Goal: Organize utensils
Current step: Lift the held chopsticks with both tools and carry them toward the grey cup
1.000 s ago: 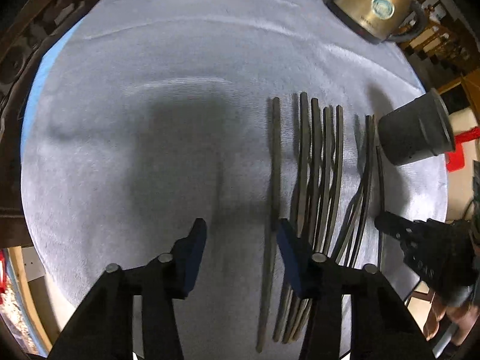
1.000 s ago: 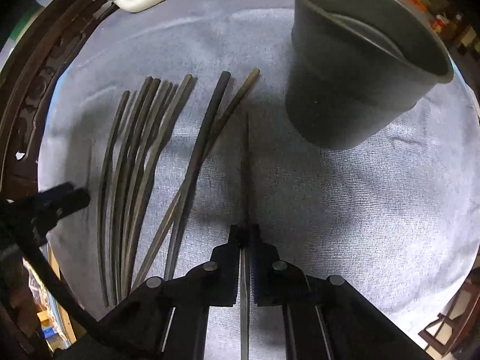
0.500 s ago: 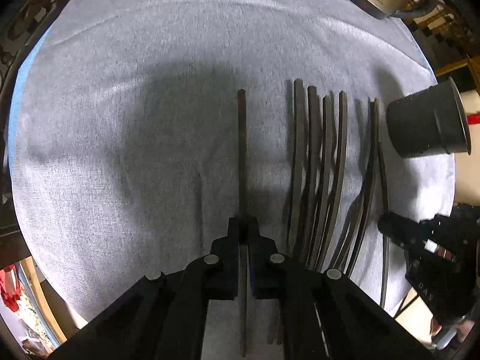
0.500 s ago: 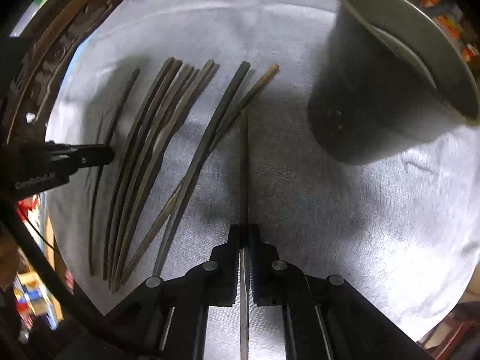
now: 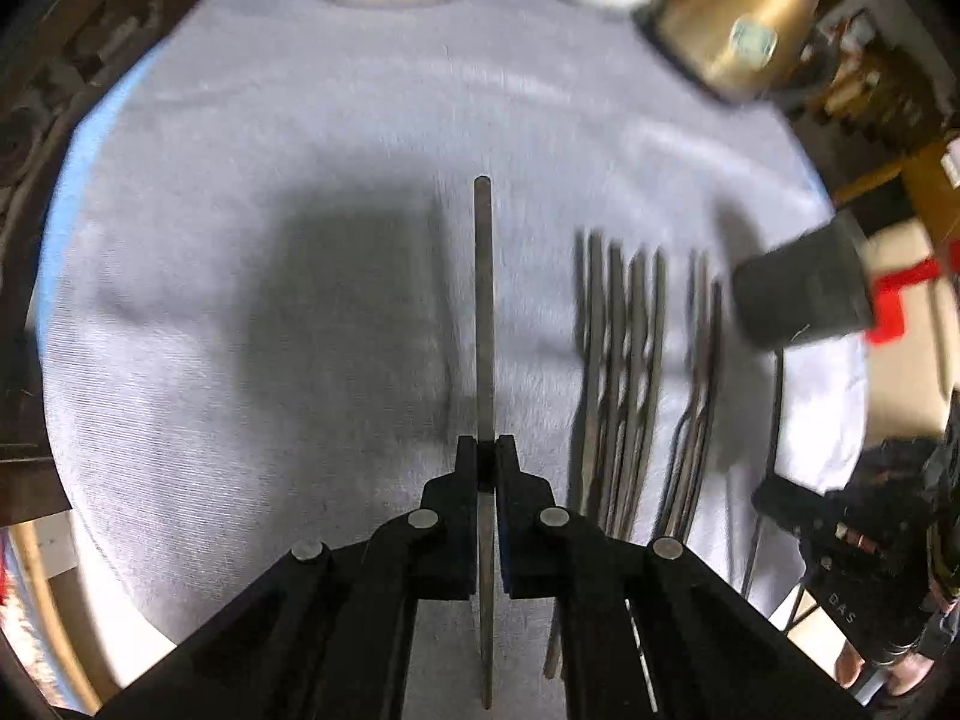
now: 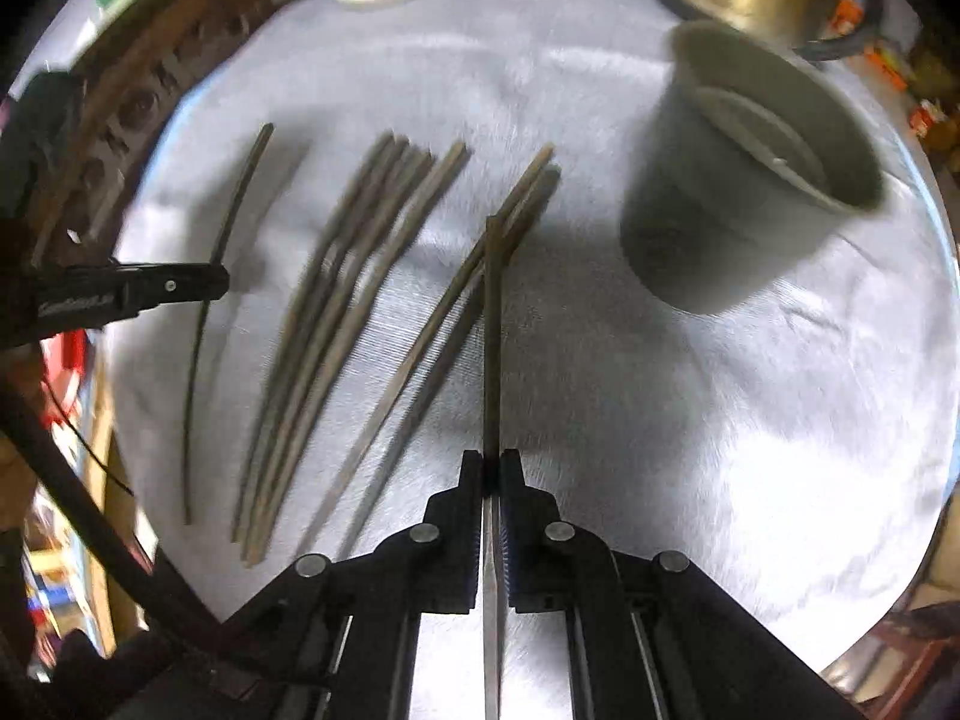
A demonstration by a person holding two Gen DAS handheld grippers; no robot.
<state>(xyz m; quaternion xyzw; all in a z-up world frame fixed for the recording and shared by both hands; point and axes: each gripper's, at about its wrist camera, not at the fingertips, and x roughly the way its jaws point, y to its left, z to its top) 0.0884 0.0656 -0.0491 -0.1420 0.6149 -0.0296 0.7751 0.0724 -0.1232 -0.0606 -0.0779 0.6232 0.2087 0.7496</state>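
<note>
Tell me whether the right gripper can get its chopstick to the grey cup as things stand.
Probably yes. The right gripper is shut on one chopstick, and the grey cup stands open-mouthed up and to its right, with only bare cloth between.

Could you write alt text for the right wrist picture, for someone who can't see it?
A black gripper pinches one dark chopstick above a grey cloth. More chopsticks lie loose to the left, a dark cup stands upper right, and a second gripper enters from the left.
</note>
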